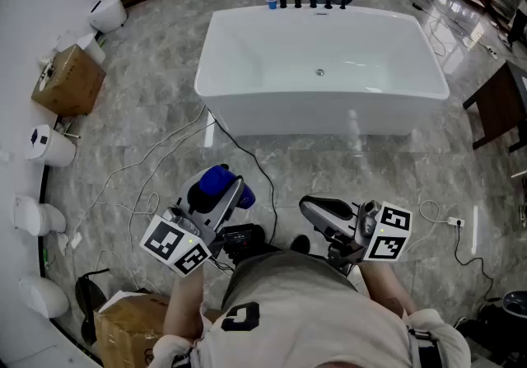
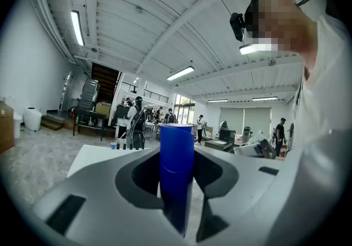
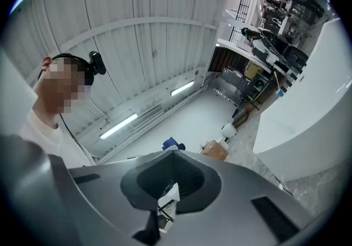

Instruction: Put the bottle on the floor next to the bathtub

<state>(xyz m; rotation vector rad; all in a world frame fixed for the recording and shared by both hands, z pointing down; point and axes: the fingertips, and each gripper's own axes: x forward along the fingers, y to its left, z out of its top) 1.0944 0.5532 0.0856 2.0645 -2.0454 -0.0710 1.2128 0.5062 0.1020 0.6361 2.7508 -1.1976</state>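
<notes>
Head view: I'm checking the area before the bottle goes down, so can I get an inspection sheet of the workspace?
Surface: glossy grey marbled floor.
Job's things: blue bottle, held off the floor; white bathtub, empty.
Clutter: cardboard box and white containers along the left wall; blue cup on the tub's far rim.
Grippers: left gripper, fingers closed on the bottle; right gripper, fingers together, nothing between them.
Cables: white cable and black cable cross the floor in front of the tub.
Surroundings: dark table at right.
</notes>
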